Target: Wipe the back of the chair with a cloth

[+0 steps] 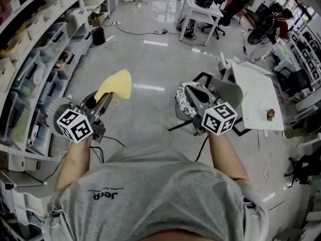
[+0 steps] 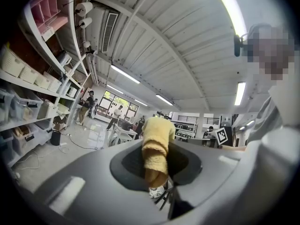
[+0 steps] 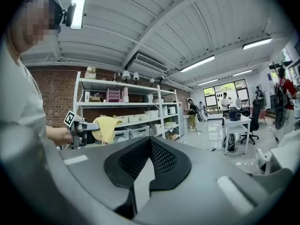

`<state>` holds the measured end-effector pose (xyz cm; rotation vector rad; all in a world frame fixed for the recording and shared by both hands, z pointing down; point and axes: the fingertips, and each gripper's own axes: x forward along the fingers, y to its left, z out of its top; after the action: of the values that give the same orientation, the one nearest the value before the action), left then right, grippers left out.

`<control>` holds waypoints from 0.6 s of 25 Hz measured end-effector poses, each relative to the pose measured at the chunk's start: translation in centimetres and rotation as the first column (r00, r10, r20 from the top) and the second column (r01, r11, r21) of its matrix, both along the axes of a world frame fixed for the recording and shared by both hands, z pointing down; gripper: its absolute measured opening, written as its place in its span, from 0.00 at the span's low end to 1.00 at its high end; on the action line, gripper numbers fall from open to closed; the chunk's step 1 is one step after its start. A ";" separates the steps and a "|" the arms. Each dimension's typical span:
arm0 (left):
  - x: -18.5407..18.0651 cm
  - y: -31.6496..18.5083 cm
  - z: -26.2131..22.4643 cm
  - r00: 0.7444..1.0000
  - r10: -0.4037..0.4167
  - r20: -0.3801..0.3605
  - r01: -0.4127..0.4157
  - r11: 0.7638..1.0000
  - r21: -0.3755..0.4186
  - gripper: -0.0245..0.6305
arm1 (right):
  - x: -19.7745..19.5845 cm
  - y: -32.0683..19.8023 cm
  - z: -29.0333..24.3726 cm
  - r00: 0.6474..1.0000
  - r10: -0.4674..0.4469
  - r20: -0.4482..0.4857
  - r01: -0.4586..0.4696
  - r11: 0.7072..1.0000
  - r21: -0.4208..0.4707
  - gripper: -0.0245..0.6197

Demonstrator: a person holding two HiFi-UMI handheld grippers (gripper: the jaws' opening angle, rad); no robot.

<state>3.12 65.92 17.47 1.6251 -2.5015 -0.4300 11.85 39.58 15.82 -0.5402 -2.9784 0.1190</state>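
A yellow cloth (image 1: 116,84) is pinched in my left gripper (image 1: 107,97), which is shut on it and held up at chest height, left of centre. In the left gripper view the cloth (image 2: 157,139) stands up from between the black pads (image 2: 133,165). My right gripper (image 1: 187,88) is shut with nothing in it, its pads (image 3: 161,156) meeting at the tip. Below and just beyond it on the floor is the grey chair (image 1: 228,90) on black legs. Neither gripper touches the chair. The right gripper view shows the left gripper (image 3: 84,126) with the cloth (image 3: 107,128).
Shelving with storage bins (image 1: 35,64) lines the left side. A white table (image 1: 256,97) with a small red item (image 1: 271,114) stands right of the chair. Cables (image 1: 135,32) and a black bin (image 1: 98,35) lie on the floor. Another white table (image 1: 200,11) and office chairs stand beyond.
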 end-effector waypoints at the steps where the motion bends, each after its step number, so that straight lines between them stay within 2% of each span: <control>1: 0.2 -0.5 0.1 1.000 0.002 -0.005 -0.002 1.000 -0.001 0.22 | 0.2 -0.4 0.1 1.000 -0.004 0.001 0.004 1.000 0.000 0.04; 8: 0.5 -3.5 -0.1 1.000 0.001 -0.031 -0.001 1.000 -0.017 0.22 | 0.5 -3.3 0.9 1.000 -0.008 -0.008 0.007 1.000 -0.024 0.04; 15: -3.9 -5.7 1.2 0.998 0.041 -0.044 -0.042 0.999 -0.017 0.21 | -3.1 -4.8 2.4 0.999 0.026 -0.041 -0.027 0.999 -0.025 0.04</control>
<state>-0.73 60.18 18.63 1.6398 -2.4292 -0.4319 8.79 34.77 18.19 -0.4953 -2.9490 0.1685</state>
